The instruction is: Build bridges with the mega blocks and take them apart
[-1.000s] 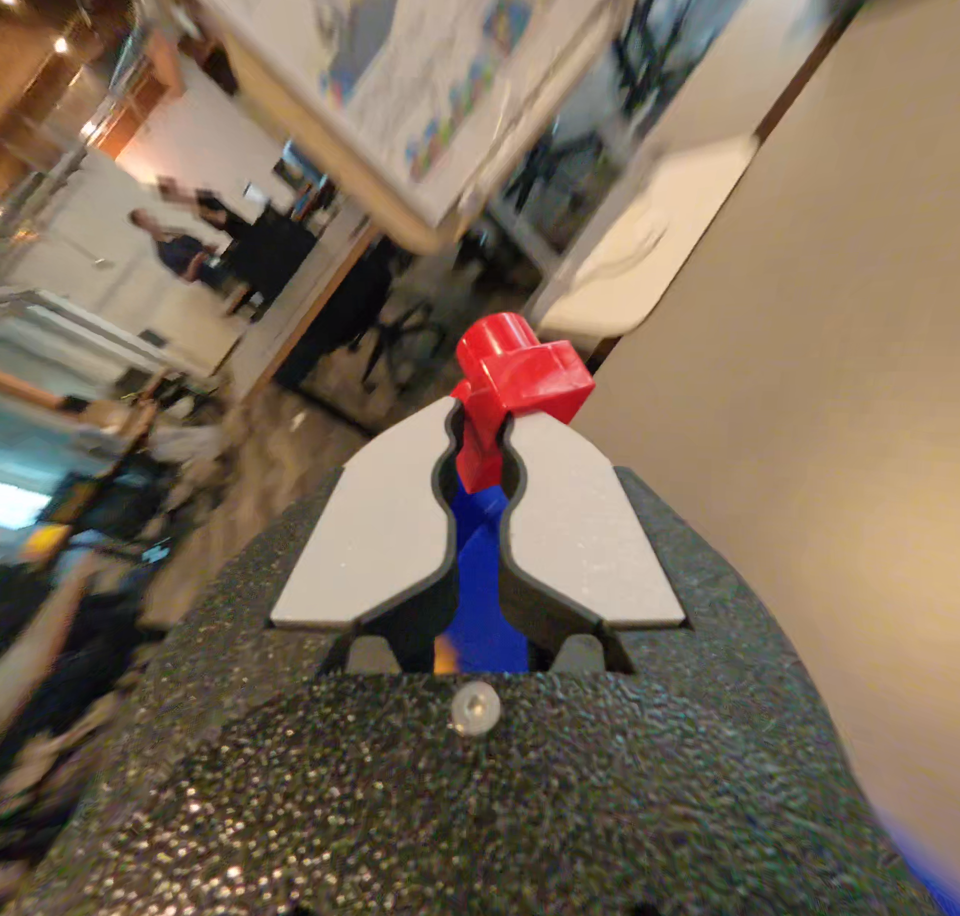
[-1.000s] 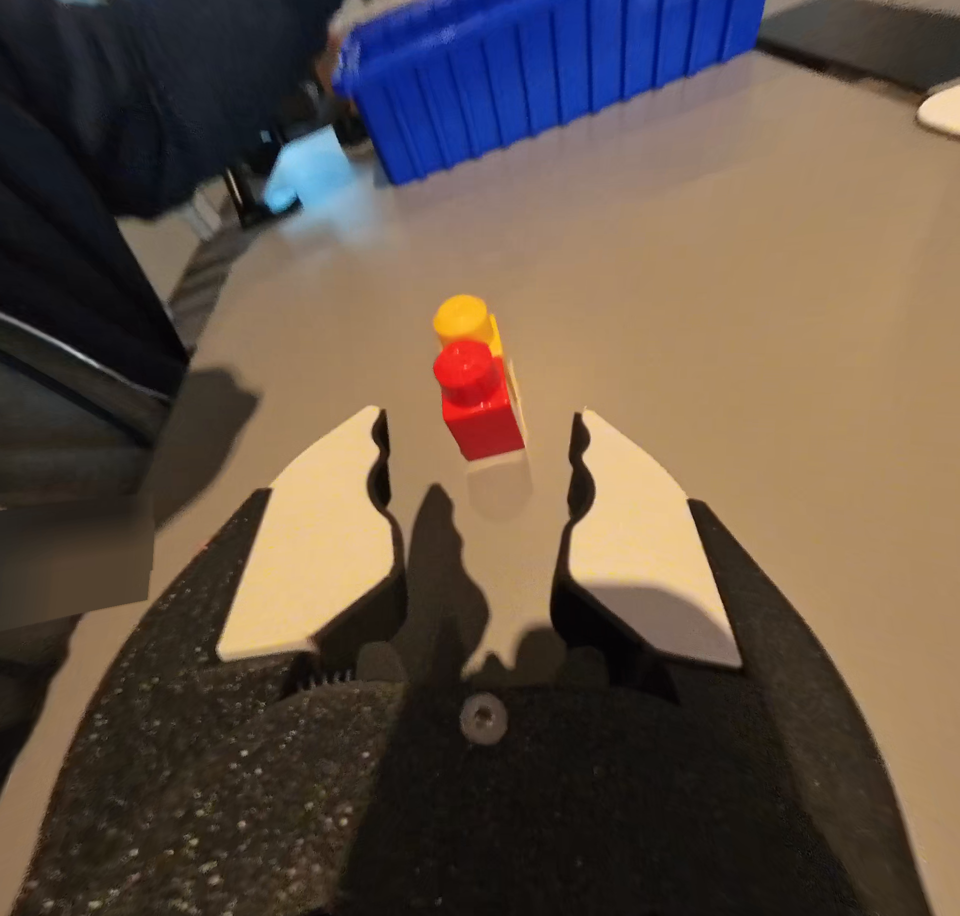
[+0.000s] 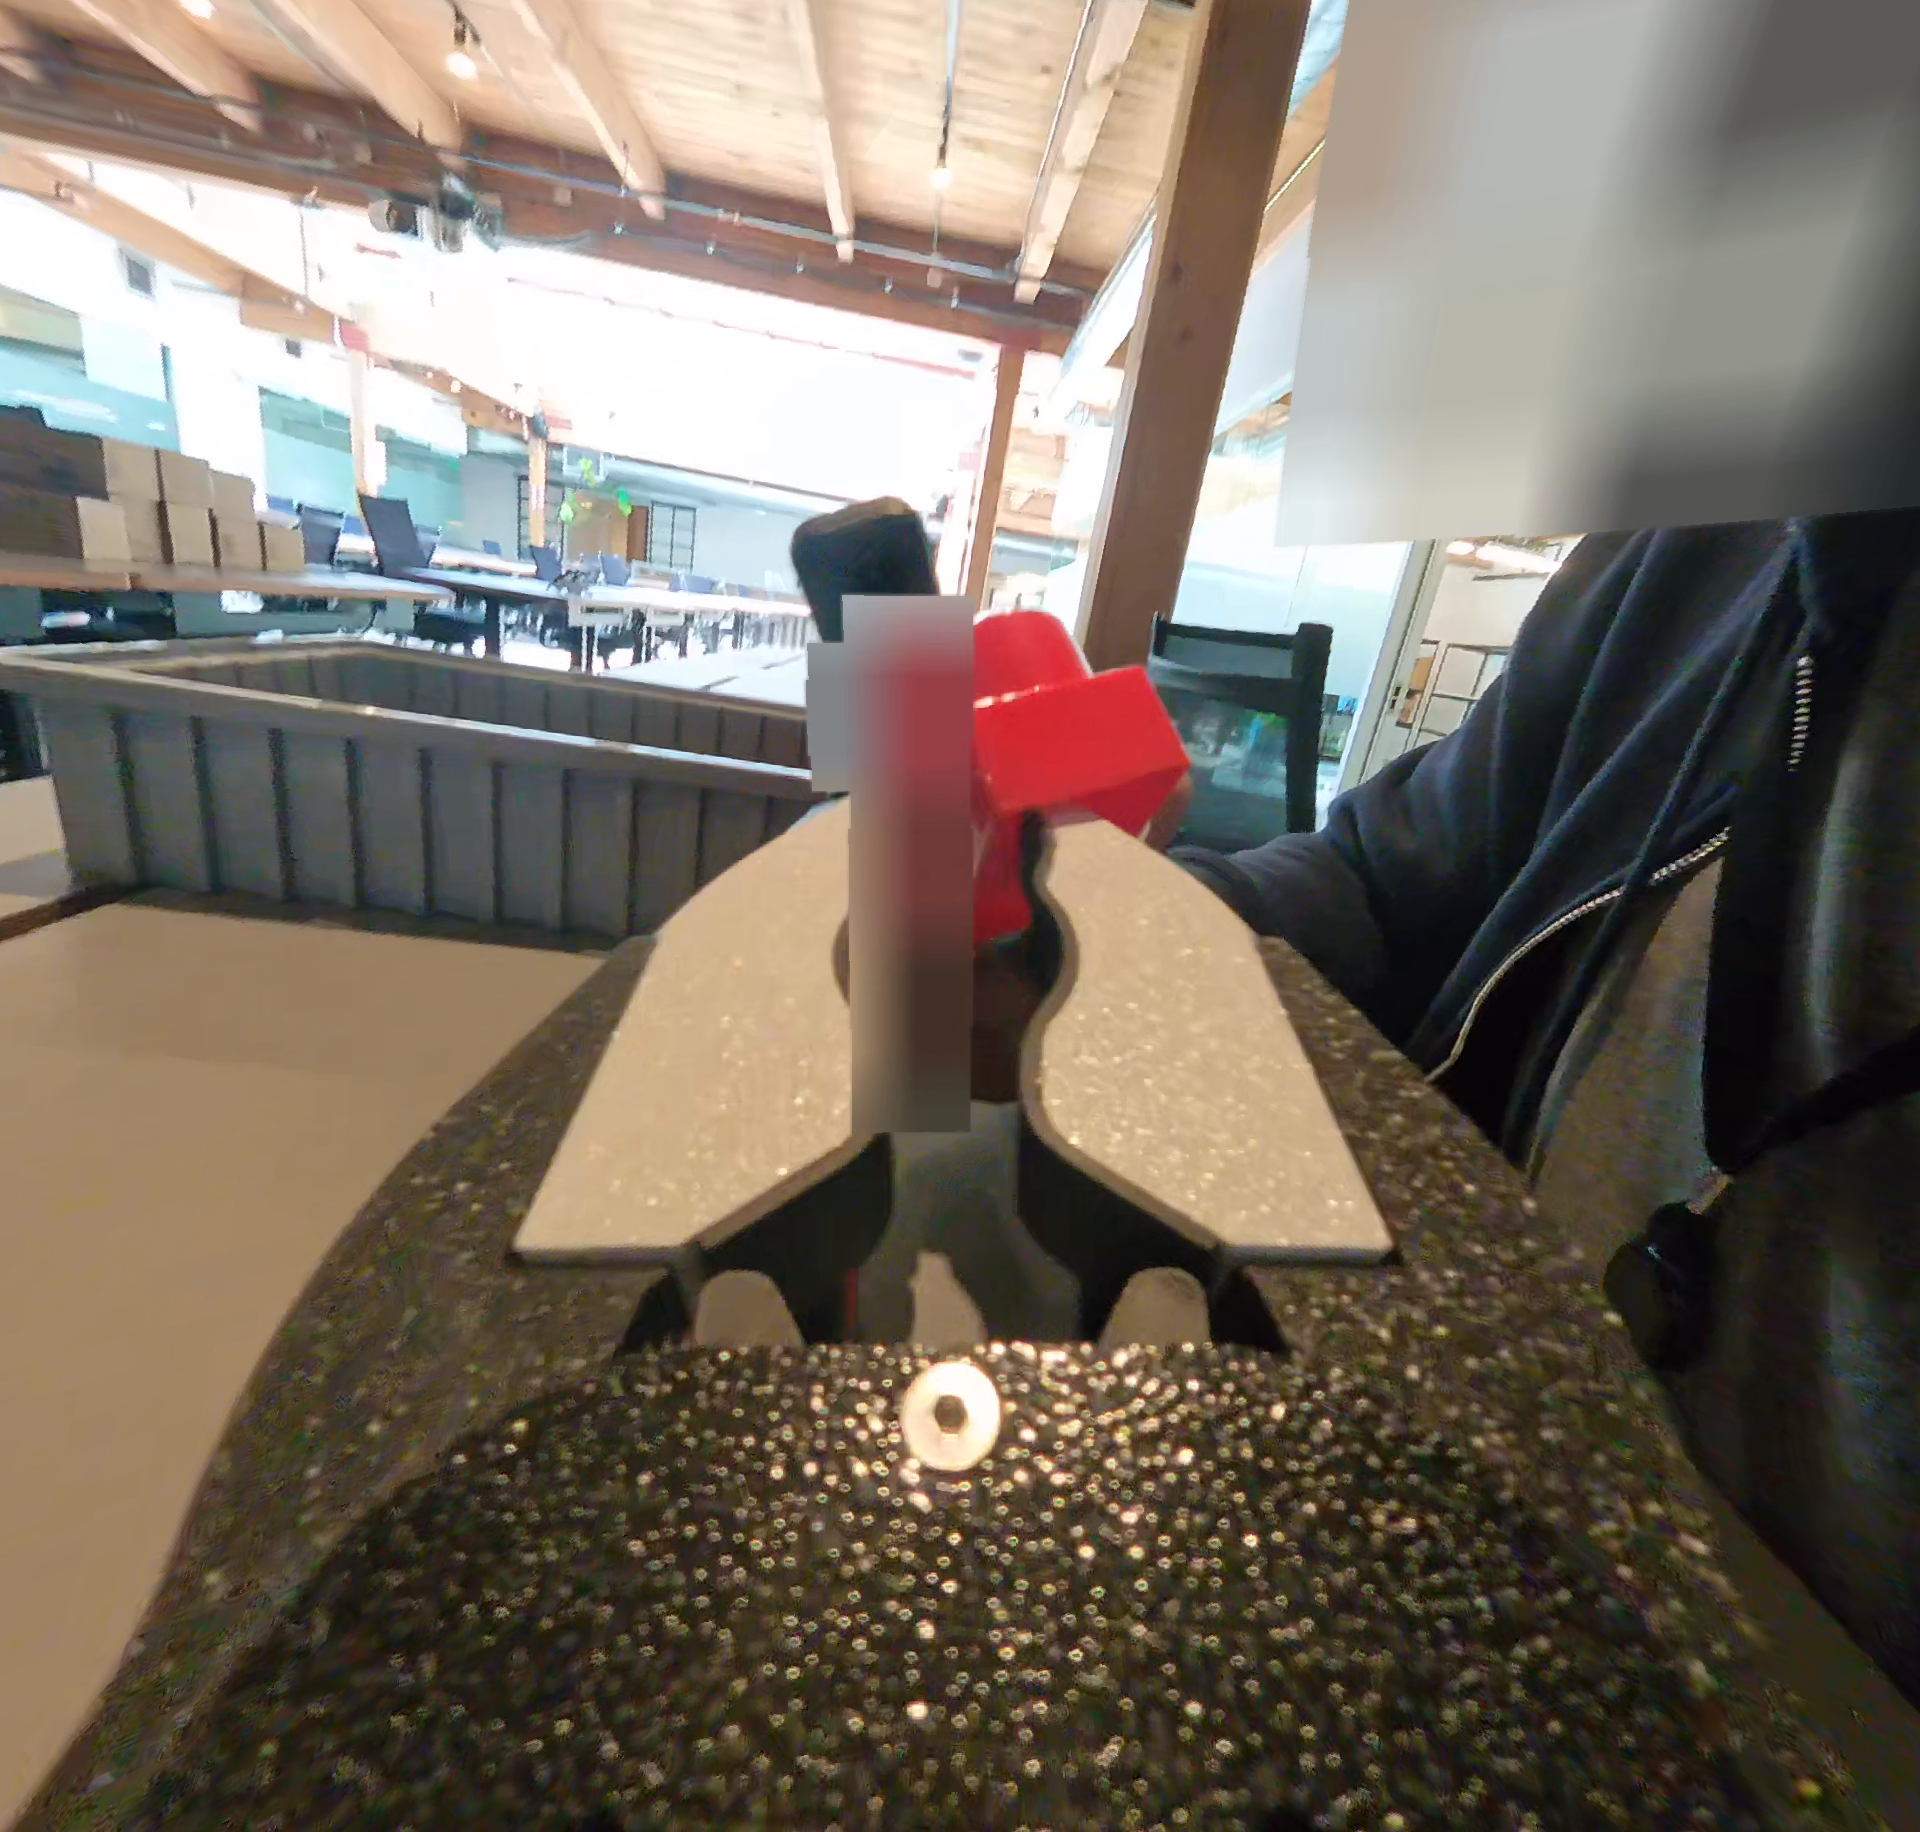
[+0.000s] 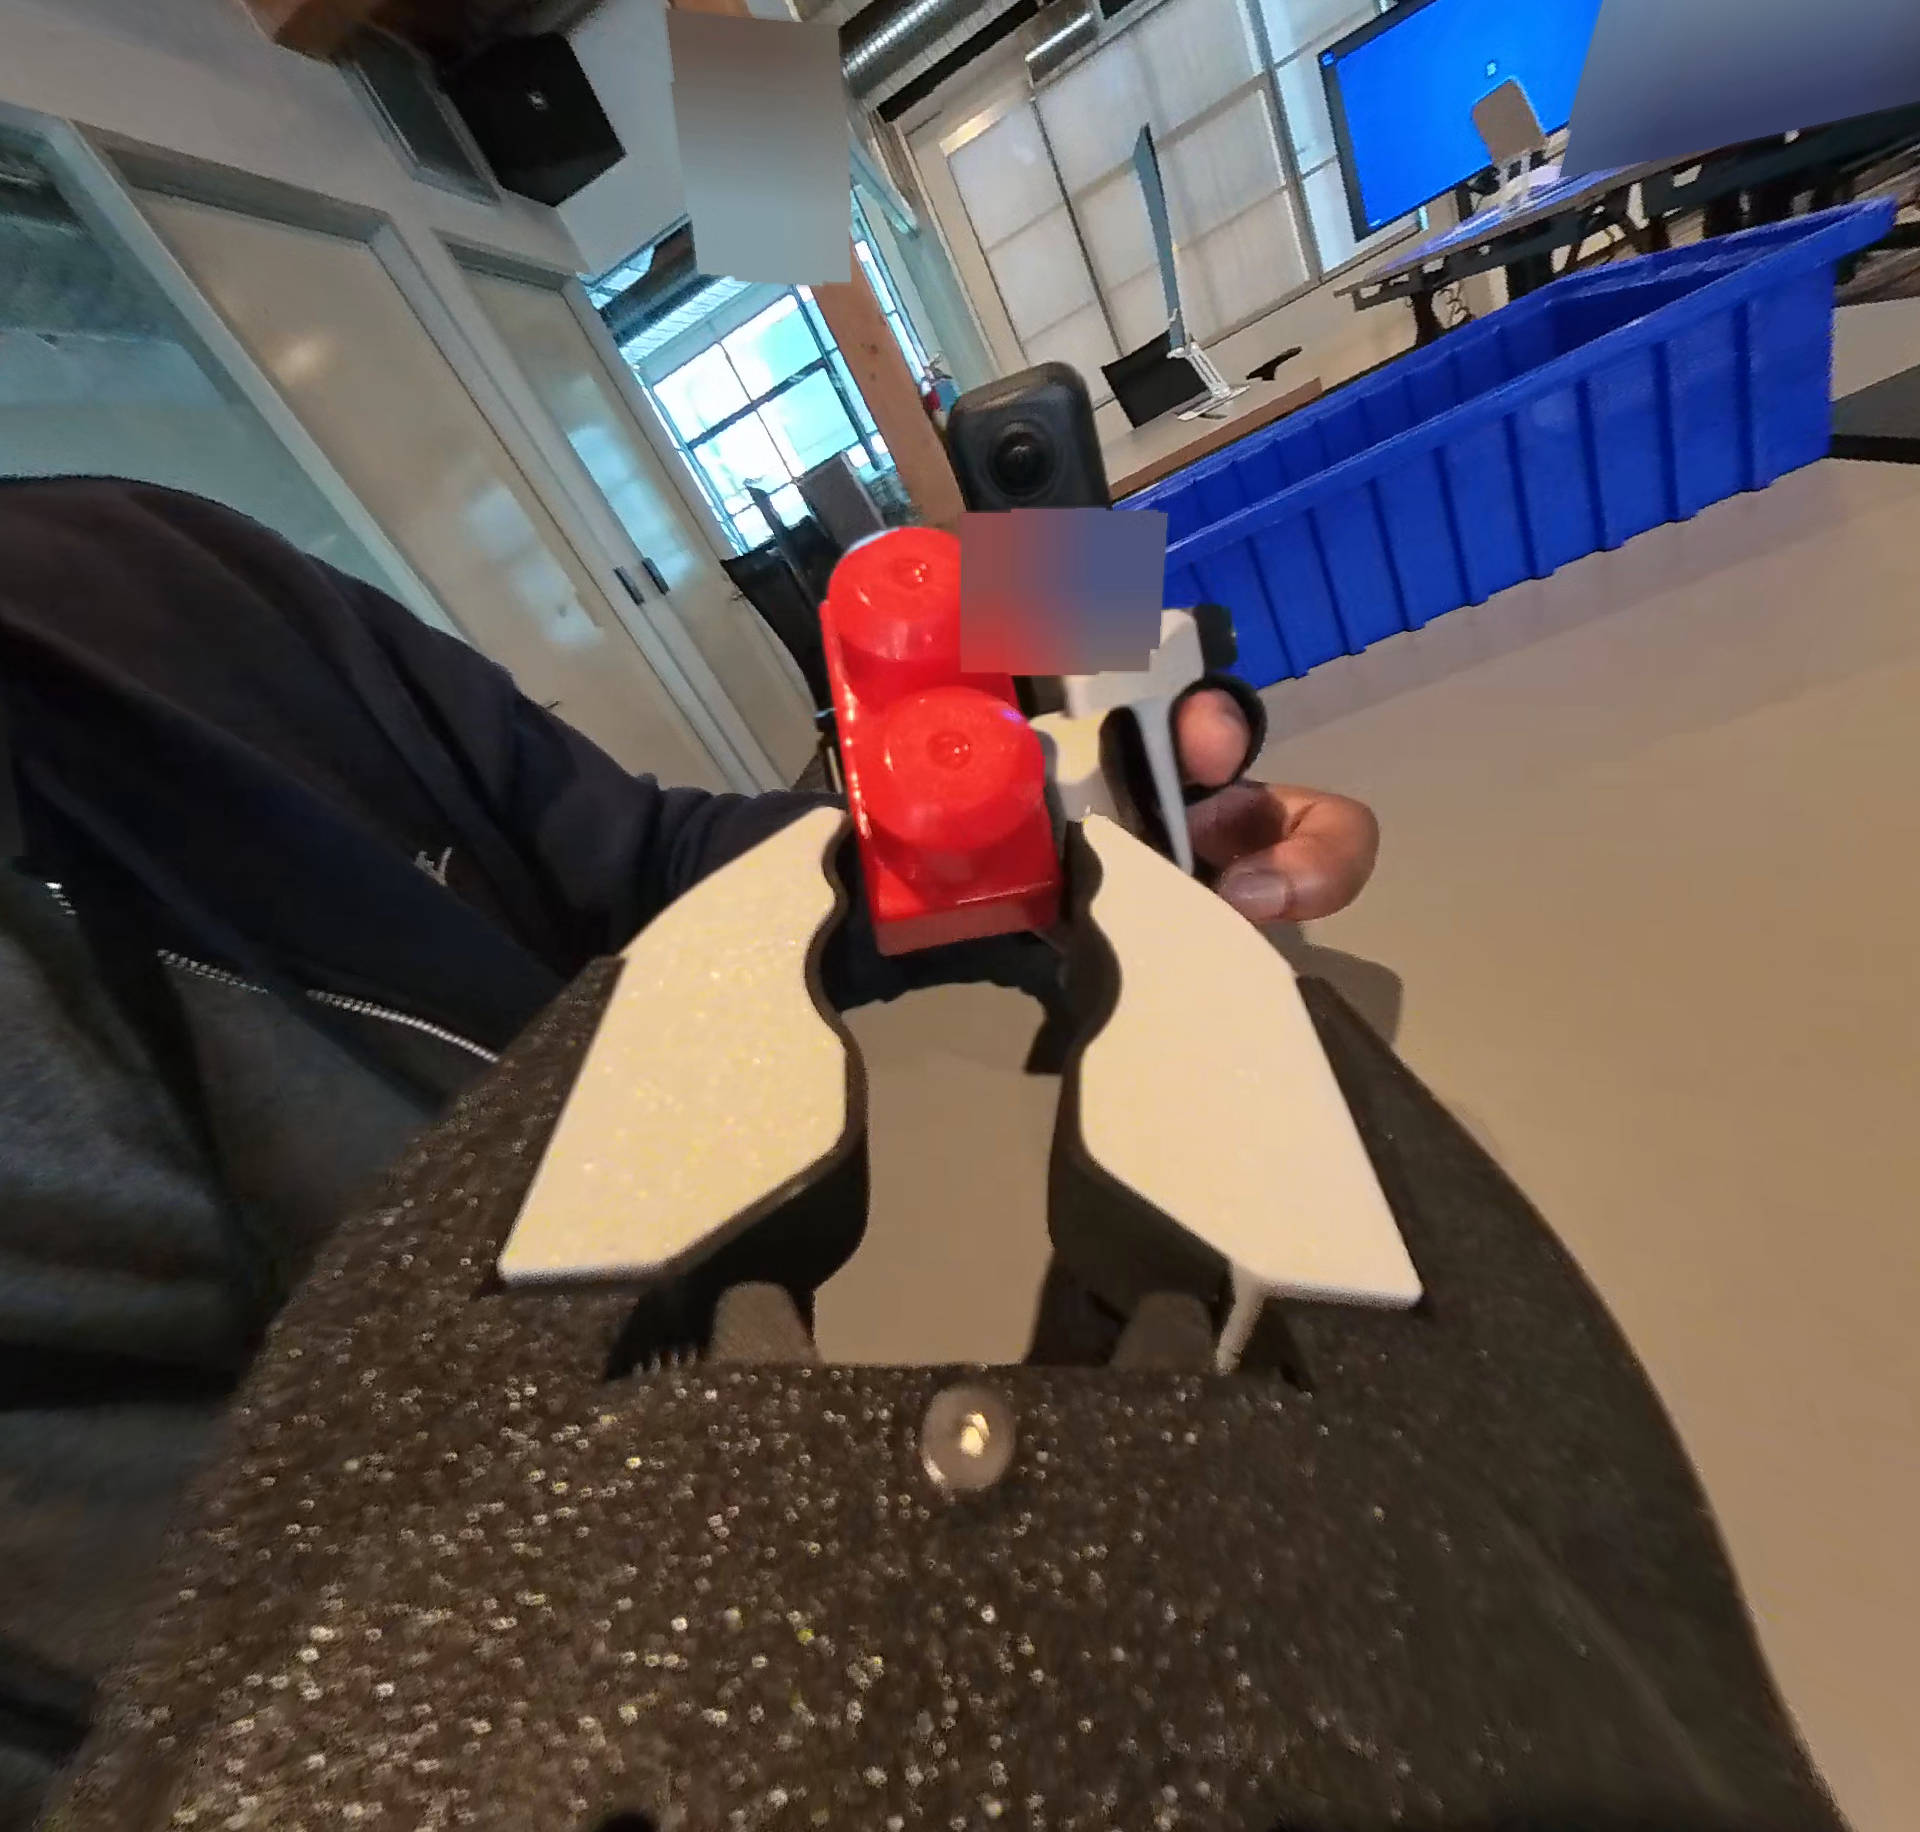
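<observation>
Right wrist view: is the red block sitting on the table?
No. The red block is up off the grey table, pinched between the right gripper fingertips, studs facing the camera.

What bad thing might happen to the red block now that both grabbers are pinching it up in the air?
1. The red block sits only at the fingertips of the right hand-held gripper, so it may slip out and drop to the table.
2. The left hand-held gripper also grips it near the tip; pulling unevenly could twist it free.
3. The person's hand is close, and fingers might get bumped.
</observation>
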Demonstrator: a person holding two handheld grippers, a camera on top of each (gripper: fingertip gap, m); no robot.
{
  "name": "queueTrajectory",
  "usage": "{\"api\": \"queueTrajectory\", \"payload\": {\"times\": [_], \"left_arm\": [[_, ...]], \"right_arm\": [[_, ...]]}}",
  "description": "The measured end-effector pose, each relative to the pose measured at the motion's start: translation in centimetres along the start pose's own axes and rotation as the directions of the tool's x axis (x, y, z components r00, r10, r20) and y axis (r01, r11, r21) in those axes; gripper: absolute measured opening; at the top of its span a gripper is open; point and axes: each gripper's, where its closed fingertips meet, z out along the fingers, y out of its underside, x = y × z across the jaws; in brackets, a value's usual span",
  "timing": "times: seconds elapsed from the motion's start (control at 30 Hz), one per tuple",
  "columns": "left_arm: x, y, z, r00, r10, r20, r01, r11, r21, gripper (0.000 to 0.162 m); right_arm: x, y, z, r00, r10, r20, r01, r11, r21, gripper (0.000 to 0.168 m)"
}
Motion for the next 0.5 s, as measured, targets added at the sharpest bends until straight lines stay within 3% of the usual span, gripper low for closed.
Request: {"api": "queueTrajectory", "payload": {"times": [0.17,0.3,0.5], "left_arm": [[-1.8,0.7,-2.6,0.995,0.028,0.093,-0.013,0.989,-0.15,0.05],[-1.9,0.2,-3.4,0.989,0.101,0.108,-0.079,0.979,-0.187,0.048],[-1.8,3.5,-2.8,0.96,0.271,0.067,-0.226,0.896,-0.383,0.041]], "right_arm": [[2.2,-1.1,-1.8,0.975,-0.141,-0.173,0.14,0.99,-0.015,0.038],[4.4,0.4,-2.7,0.9,-0.323,-0.292,0.267,0.939,-0.217,0.038],[5.4,3.2,-1.4,0.833,-0.481,-0.273,0.341,0.835,-0.432,0.038]]}}
